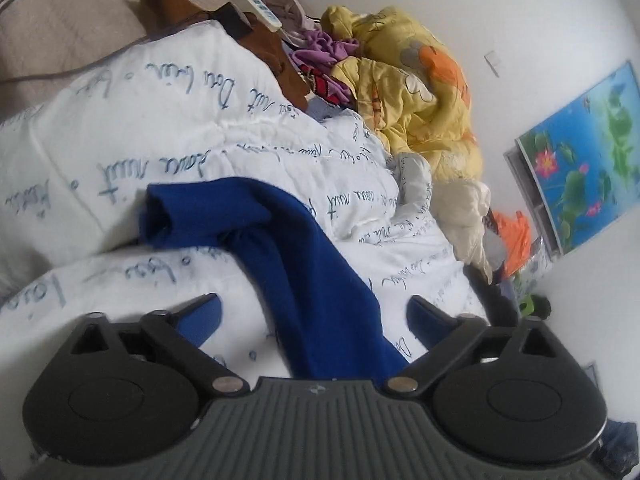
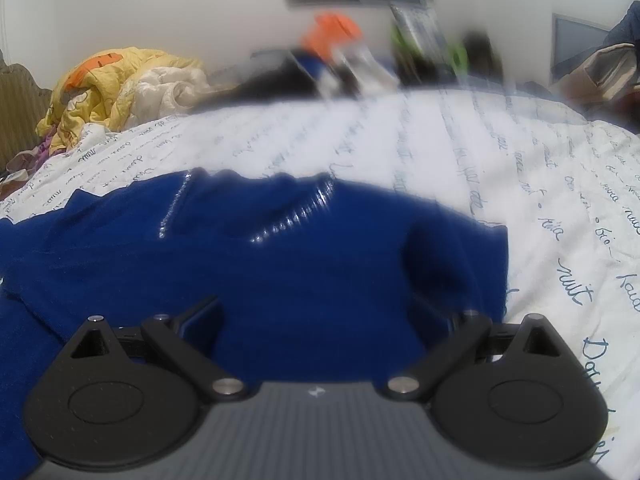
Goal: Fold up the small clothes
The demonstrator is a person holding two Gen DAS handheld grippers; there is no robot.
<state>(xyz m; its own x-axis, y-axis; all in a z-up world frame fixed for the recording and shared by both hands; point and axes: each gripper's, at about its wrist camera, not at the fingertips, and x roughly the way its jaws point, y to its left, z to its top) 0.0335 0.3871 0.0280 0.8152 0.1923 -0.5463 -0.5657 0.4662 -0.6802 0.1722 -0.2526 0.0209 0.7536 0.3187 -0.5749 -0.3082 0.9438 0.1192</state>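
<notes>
A dark blue garment (image 1: 296,256) lies on a white quilt with blue handwriting print (image 1: 168,128). In the left wrist view a long blue part, a sleeve or side, runs from the upper left down between the fingers. My left gripper (image 1: 316,312) is open just above this cloth, holding nothing. In the right wrist view the blue garment (image 2: 280,264) shows its neckline with a row of shiny stones (image 2: 296,216). My right gripper (image 2: 316,312) is open low over the garment's body. The view is blurred.
A yellow cartoon blanket (image 1: 412,80) and a heap of purple and red clothes (image 1: 324,60) lie at the head of the bed. A cream cloth (image 1: 464,208) and an orange bag (image 1: 516,236) sit by the wall. A flower picture (image 1: 584,152) hangs there. A remote (image 1: 256,4) lies on a brown cloth.
</notes>
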